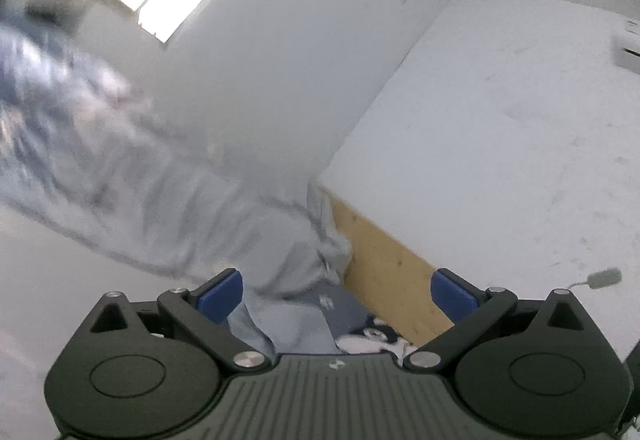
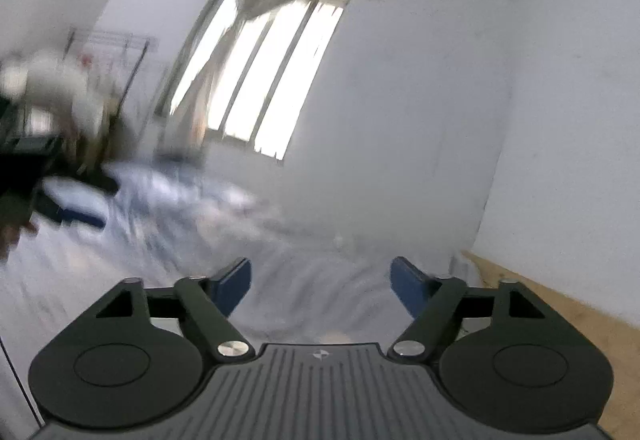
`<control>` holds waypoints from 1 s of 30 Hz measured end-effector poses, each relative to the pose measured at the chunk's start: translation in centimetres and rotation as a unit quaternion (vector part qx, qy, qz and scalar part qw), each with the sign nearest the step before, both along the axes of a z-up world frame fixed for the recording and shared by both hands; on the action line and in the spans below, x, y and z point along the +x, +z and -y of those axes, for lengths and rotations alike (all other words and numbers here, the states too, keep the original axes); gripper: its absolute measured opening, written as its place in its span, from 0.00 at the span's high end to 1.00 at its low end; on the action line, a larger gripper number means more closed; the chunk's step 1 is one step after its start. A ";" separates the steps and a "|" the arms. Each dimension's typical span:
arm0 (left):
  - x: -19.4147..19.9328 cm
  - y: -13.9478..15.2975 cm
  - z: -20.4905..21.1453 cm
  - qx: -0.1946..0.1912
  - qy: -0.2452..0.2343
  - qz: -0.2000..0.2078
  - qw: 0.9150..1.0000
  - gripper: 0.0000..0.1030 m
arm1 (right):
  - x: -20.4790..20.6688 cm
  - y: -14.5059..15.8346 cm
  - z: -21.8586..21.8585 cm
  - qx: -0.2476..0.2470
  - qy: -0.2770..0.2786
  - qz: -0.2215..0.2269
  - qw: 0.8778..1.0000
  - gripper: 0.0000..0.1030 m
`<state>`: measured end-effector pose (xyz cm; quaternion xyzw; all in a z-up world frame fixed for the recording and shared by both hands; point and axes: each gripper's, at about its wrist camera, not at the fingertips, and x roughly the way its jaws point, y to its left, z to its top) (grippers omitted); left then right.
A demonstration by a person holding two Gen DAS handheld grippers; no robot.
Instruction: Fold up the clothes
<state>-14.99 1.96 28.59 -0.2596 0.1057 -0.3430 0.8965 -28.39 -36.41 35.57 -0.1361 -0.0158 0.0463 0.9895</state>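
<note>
Currently both grippers, left [image 1: 337, 292] & right [image 2: 321, 282], spread, nothing held; recommend re-grip pale garment [image 1: 224, 224] at corners, square.

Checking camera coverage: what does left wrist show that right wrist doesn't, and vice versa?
Left wrist only: a dark blue printed garment low between the open left claw, pale grey cloth beside it, and a small grey plug on the wall.

Right wrist only: a metal rack and dark furniture at the left, with the open right claw empty.

Both: the bright window, white walls, a wooden edge, heavy blur.
</note>
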 end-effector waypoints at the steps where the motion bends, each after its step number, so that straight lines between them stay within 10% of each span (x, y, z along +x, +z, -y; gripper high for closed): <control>1: -1.4 0.1 -0.7 0.009 0.015 0.013 1.000 0.00 | -0.4 -0.1 -0.5 0.024 -0.002 0.005 1.000 0.19; 5: -6.2 -2.0 -1.6 0.085 0.056 0.019 0.995 0.00 | -0.6 -3.2 -2.6 0.108 -0.022 -0.022 0.994 0.18; 14: -12.2 -12.0 -0.3 0.207 0.142 -0.142 0.958 0.00 | 0.3 -14.8 -8.7 0.232 -0.049 -0.245 0.940 0.17; 20: -15.5 -14.7 -1.4 0.240 0.165 -0.169 0.942 0.00 | -1.9 -19.2 -10.6 0.175 -0.083 -0.323 0.926 0.17; 30: -17.3 -17.2 -2.4 0.241 0.170 -0.177 0.939 0.00 | -3.3 -22.6 -13.6 0.102 -0.098 -0.339 0.930 0.17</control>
